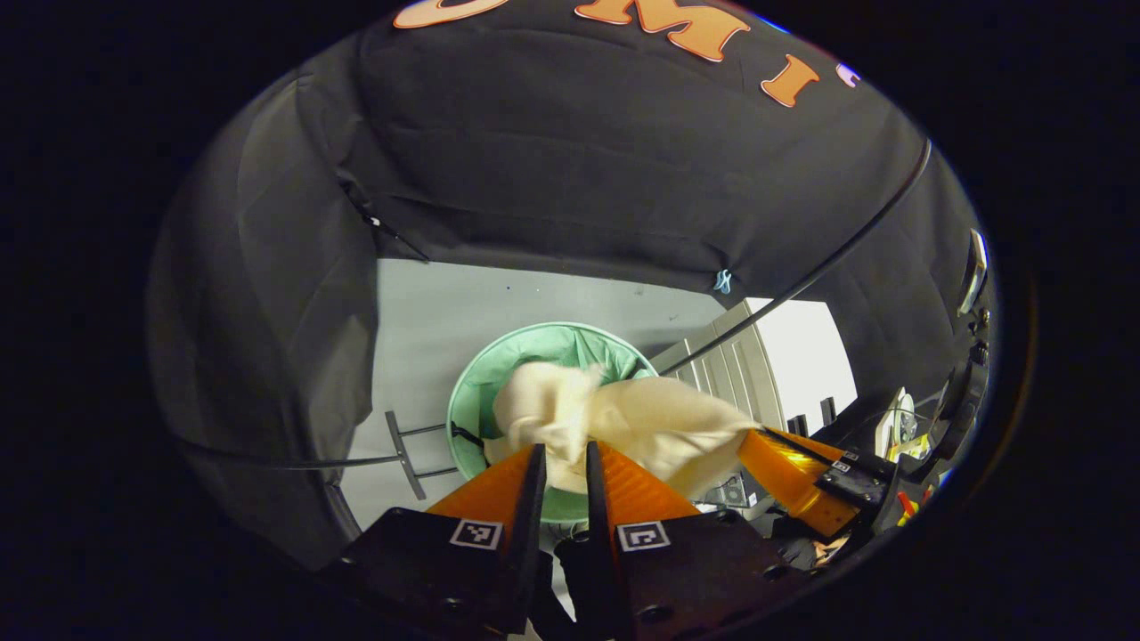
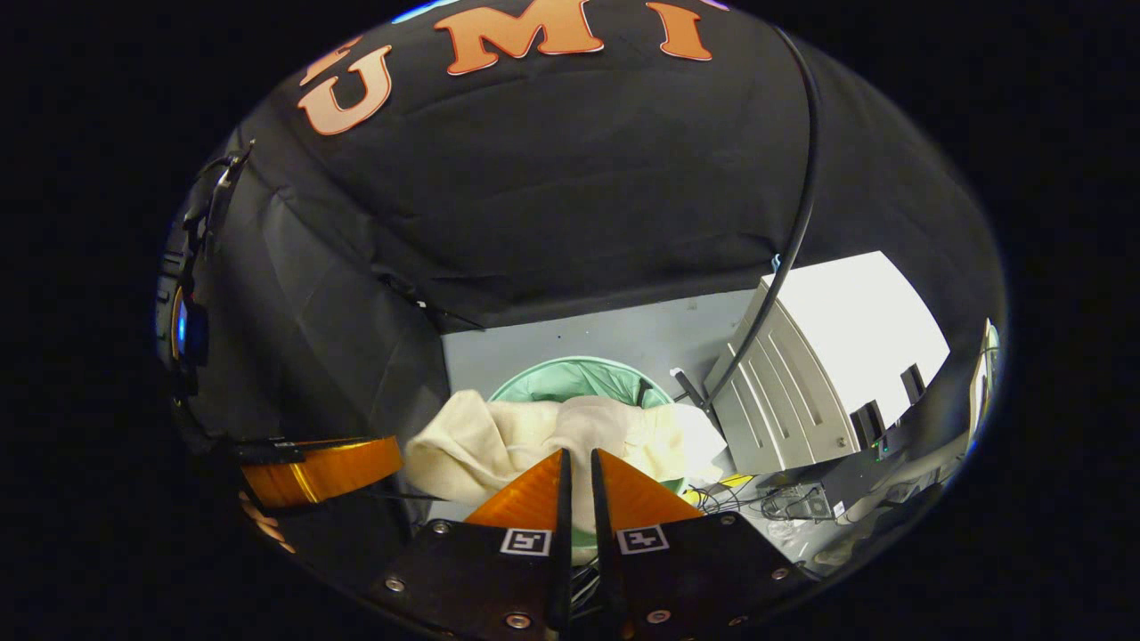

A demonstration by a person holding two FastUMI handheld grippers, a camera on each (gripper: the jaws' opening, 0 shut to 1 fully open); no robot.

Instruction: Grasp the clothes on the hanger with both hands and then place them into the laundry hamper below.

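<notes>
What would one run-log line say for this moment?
left gripper: shut on cream cloth garment | right gripper: shut on garment | garment: held above round green laundry hamper | release: not yet

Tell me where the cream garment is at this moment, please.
In the left gripper view, the cream garment hangs over the green laundry hamper, stretched between the left tool and the right tool, both shut on it.

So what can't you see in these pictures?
- Inside of the green hamper: in both views the cream cloth hangs over it.
- Whether the cloth touches the hamper: cannot tell.
- The left gripper's own fingertips, left gripper view: buried in cloth.
- The right gripper's fingertips, right gripper view: likewise.
- Small gear beside the grey cabinet: too small.
</notes>
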